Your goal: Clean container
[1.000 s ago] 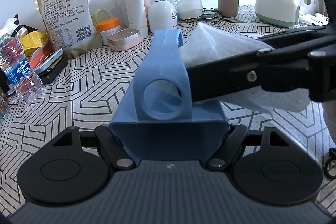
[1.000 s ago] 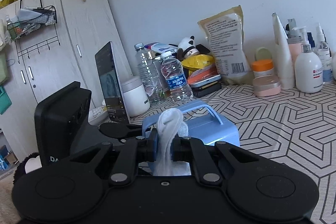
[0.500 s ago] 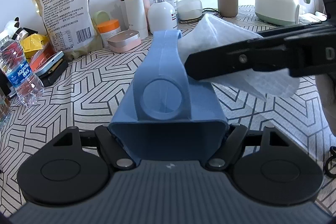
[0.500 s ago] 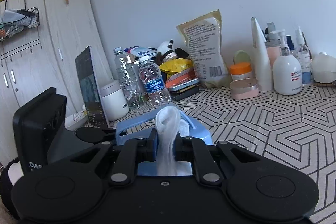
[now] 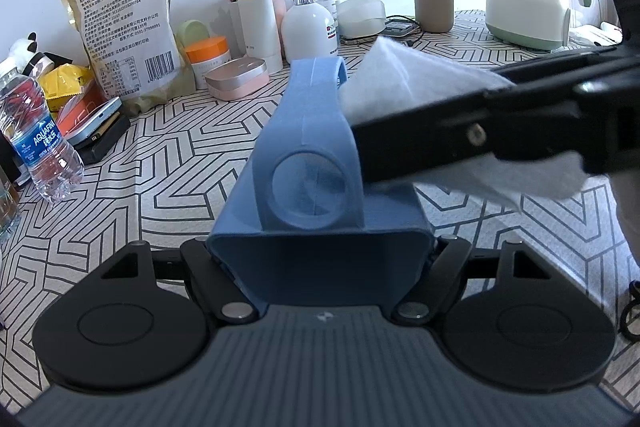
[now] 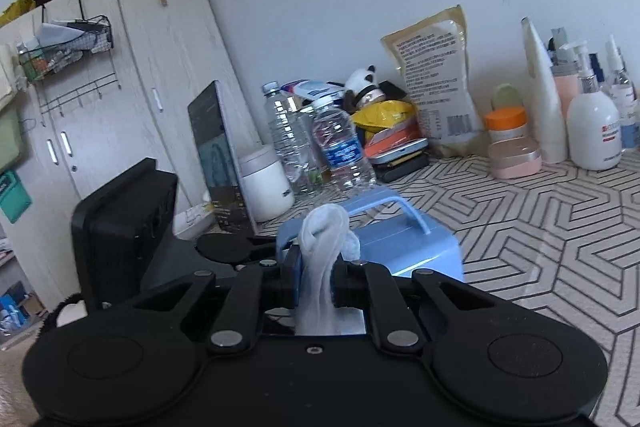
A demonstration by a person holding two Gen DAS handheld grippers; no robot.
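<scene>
Left gripper (image 5: 318, 259) clamped on light-blue plastic handled container (image 5: 316, 163), above the patterned tablecloth (image 5: 160, 187). Right gripper (image 6: 316, 279) pinches crumpled white cloth (image 6: 324, 243), seemingly touching the container's side.

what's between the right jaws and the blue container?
Only the white cloth, clamped in the right gripper and lying against the container; the left wrist view shows no other item there.

A lived-in home room. The patterned counter (image 5: 168, 163) holds lotion bottles (image 5: 308, 27), a snack bag (image 5: 124, 27) and a kettle (image 5: 528, 7). A wardrobe (image 6: 132, 99) stands beside it.
</scene>
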